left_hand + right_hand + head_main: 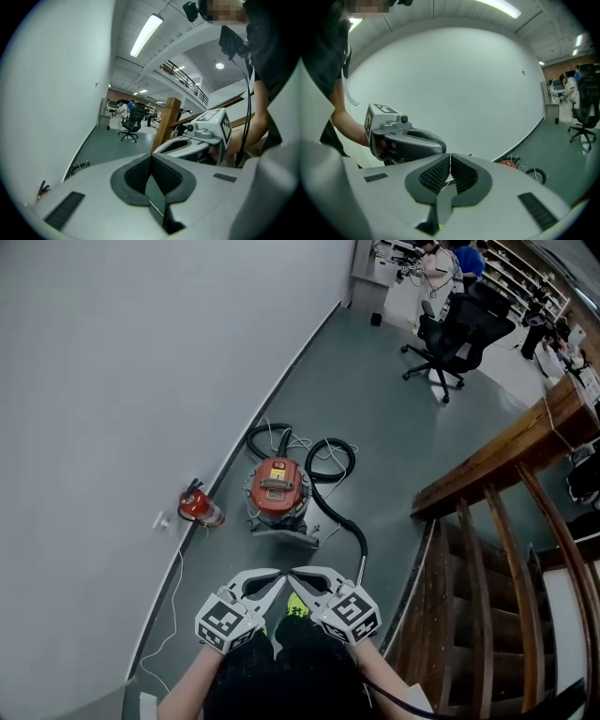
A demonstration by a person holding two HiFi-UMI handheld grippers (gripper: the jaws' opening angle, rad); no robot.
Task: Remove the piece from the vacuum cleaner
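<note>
Orange vacuum cleaner (279,501), lid label (275,482) unreadable, black hose (336,510), red extinguisher (199,506)

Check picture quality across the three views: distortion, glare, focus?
Head view: evenly lit and sharp, vacuum cleaner crisp, stair rail bowed by the lens. Left gripper view: strong fisheye, black corners, ceiling strip light blown out. Right gripper view: same fisheye, wall bulging.

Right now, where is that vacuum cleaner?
In the head view the orange vacuum cleaner stands on the floor near the white wall, a red fire extinguisher just left of it in the picture, its black hose curling to the right.
</note>
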